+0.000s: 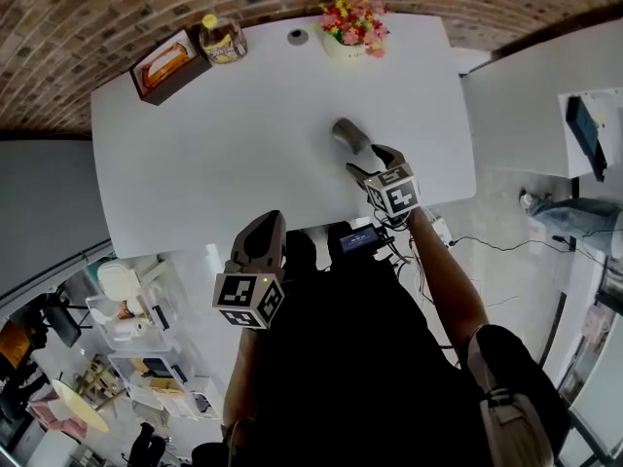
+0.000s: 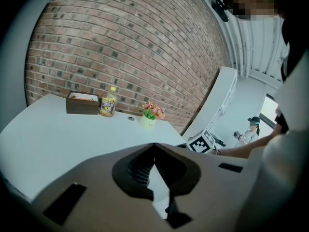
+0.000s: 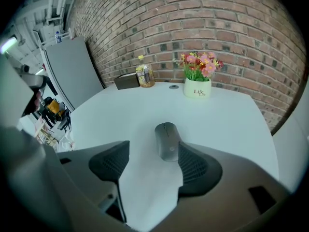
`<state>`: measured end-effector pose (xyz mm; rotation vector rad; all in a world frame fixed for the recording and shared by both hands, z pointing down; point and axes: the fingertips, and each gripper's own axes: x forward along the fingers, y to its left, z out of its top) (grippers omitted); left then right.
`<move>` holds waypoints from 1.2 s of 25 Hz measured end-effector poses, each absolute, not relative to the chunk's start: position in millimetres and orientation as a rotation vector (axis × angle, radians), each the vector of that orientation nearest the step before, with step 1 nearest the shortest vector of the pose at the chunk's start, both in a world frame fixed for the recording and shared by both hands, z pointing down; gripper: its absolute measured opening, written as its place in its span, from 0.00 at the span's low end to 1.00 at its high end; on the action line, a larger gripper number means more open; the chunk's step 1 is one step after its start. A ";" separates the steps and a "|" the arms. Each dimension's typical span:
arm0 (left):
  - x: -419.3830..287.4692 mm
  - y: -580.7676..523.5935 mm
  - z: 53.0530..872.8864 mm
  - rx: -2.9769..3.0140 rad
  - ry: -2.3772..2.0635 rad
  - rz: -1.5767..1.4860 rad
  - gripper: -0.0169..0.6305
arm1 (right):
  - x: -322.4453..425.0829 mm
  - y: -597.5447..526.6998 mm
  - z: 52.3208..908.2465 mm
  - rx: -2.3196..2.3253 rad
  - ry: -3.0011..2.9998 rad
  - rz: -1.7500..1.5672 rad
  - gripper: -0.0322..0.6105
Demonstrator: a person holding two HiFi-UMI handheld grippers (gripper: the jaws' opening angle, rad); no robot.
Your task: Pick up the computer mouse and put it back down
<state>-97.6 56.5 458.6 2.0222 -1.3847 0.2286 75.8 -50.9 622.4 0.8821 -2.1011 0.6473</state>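
Mouse (image 3: 167,140): one, grey, flat on the white table (image 1: 243,144), toward its near right part. The right gripper (image 3: 152,152) tilts down over it with jaws spread wide and nothing clamped. The mouse lies at the jaw tips, close against one pad and well apart from the other; whether that near pad touches it I cannot tell. From the head view the mouse (image 1: 348,134) sits just beyond the right gripper (image 1: 373,161).

The left gripper (image 1: 265,224) hangs off the table's near edge by the person's body. In its own view the left gripper (image 2: 154,146) has its jaw tips together, with nothing between them.

Along the far edge stand one box (image 1: 167,63), one bottle (image 1: 222,39), one small round disc (image 1: 297,36) and one flowerpot (image 1: 350,27).
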 end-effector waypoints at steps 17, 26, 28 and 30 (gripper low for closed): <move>-108.9 51.3 457.7 2.004 -1.392 0.234 0.05 | 60.5 -86.9 656.2 0.780 -2.036 0.495 0.57; -106.2 59.9 460.6 2.002 -1.373 0.257 0.05 | 56.7 -92.1 680.5 0.774 -1.989 0.538 0.57; -108.0 61.5 461.0 2.001 -1.376 0.265 0.05 | 56.3 -92.1 684.9 0.771 -1.979 0.535 0.57; -110.8 62.2 460.9 1.995 -1.381 0.266 0.05 | 57.2 -94.3 688.1 0.769 -1.966 0.528 0.57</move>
